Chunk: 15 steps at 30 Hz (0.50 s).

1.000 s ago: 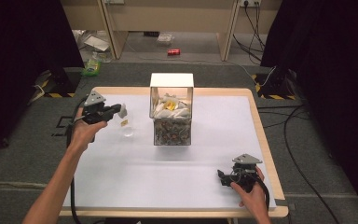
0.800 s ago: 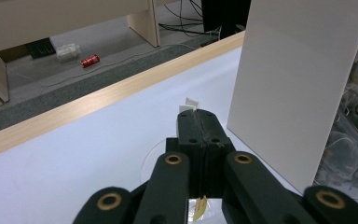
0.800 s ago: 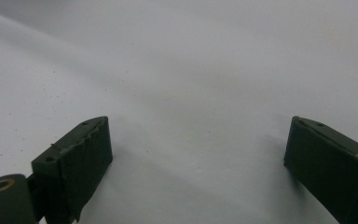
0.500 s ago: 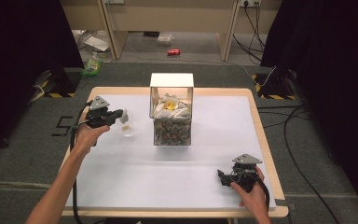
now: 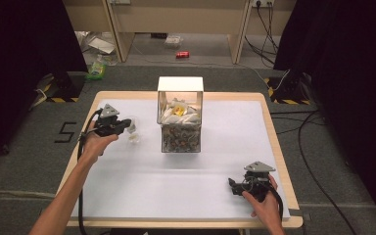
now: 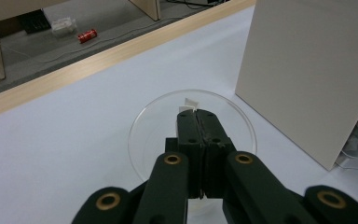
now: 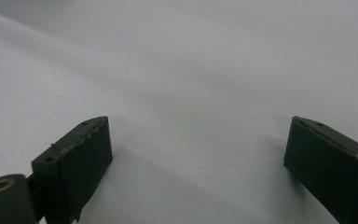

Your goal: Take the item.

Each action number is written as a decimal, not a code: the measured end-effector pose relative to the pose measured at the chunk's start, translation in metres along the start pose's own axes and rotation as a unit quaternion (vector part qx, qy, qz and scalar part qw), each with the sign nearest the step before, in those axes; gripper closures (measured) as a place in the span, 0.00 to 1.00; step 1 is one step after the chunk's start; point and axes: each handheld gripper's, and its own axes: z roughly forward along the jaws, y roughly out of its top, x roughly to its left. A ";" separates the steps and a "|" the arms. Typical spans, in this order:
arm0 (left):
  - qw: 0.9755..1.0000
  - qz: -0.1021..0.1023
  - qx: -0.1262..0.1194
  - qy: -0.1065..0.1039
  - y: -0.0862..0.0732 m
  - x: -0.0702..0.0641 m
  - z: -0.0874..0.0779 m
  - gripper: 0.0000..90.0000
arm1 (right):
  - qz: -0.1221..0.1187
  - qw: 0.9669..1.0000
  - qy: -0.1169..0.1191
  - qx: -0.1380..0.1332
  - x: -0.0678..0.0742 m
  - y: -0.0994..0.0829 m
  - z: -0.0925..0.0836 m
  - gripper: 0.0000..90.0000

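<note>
Resting low at the near right corner of the white-covered surface [image 5: 176, 186], well apart from the clear square-sided box [image 5: 180, 120] that stands mid-surface, the right tongs [image 5: 234, 186] are held in a hand [image 5: 264, 205]. Their own view gives what the high view cannot: the two black jaws stand wide apart over bare white covering, with nothing between them.

Left of the clear box and nearer the far edge, the left tongs [image 5: 126, 126] are held in the other hand [image 5: 94, 144], pointing toward the box. In the high view a small clear item sits just past their tips, too faint to make out. The left gripper view sorts it: a shallow round clear dish [image 6: 154, 119] lies flat on the surface, and the jaws, pressed together, reach over it with a small white scrap [image 6: 189, 103] right at their tips; whether they pinch it I cannot tell.

That view also shows a flat white side of the box just beside the dish. From above, the box holds white and yellow crumpled pieces over a darker speckled layer.

Beyond the surface, a red can [image 5: 182, 54] lies on the floor.
</note>
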 end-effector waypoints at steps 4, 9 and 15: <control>1.000 0.000 0.003 0.003 -0.001 0.000 0.002 0.96 | 0.000 1.000 0.000 0.000 0.000 0.000 0.000 0.09; 1.000 -0.002 -0.001 0.002 -0.001 0.001 0.001 0.92 | 0.000 1.000 0.000 0.000 0.000 0.000 0.000 0.09; 1.000 -0.001 -0.004 0.000 0.001 0.000 -0.002 0.88 | 0.000 1.000 0.000 0.000 0.000 0.000 0.000 0.09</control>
